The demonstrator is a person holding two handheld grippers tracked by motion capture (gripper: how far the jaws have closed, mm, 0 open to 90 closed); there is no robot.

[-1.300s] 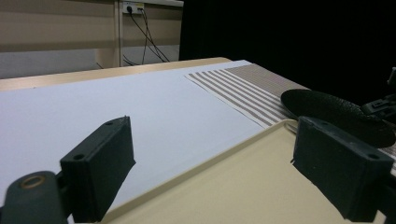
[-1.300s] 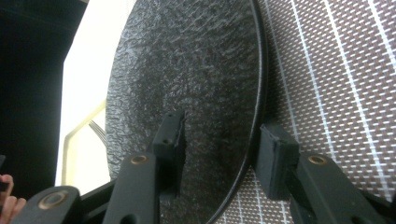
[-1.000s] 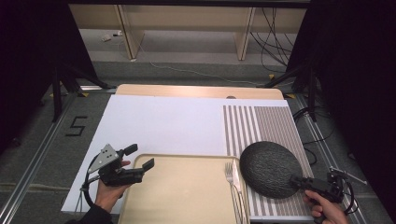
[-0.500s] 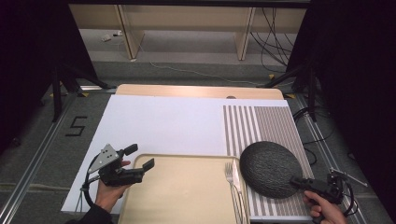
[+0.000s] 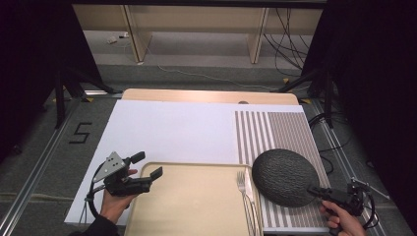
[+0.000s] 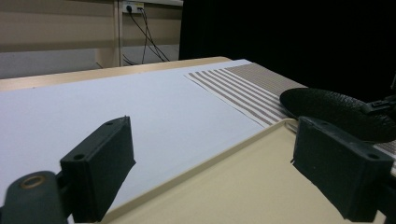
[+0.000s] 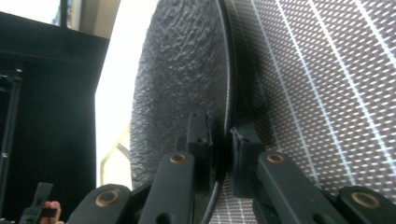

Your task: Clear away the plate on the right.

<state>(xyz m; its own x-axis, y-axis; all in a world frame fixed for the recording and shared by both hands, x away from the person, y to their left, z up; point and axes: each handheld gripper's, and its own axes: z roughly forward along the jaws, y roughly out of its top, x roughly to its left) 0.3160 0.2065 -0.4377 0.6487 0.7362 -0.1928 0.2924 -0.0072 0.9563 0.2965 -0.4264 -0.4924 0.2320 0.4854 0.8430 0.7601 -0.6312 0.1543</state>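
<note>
A dark, rough-textured round plate [image 5: 285, 176] lies on a striped placemat [image 5: 275, 130] at the right of the table. My right gripper [image 5: 311, 189] reaches in from the near right, level with the plate's near rim. In the right gripper view the rim of the plate [image 7: 182, 70] runs between the jaws of my right gripper [image 7: 222, 135]. The jaws have just been closing and stand tight on either side of the rim, with a thin dark gap at one pad. My left gripper [image 5: 148, 164] hangs open over the near-left corner of a beige tray [image 5: 196, 196], holding nothing.
A fork [image 5: 242, 184] lies along the tray's right edge, beside the plate. A white sheet [image 5: 172, 130] covers the table's left and middle. In the left gripper view the tray [image 6: 224, 186] lies under the jaws, with the plate [image 6: 336, 109] beyond. Dark stands flank the table.
Both hands and the plate have stayed in place. The right gripper's jaws look slightly narrower at the plate's rim.
</note>
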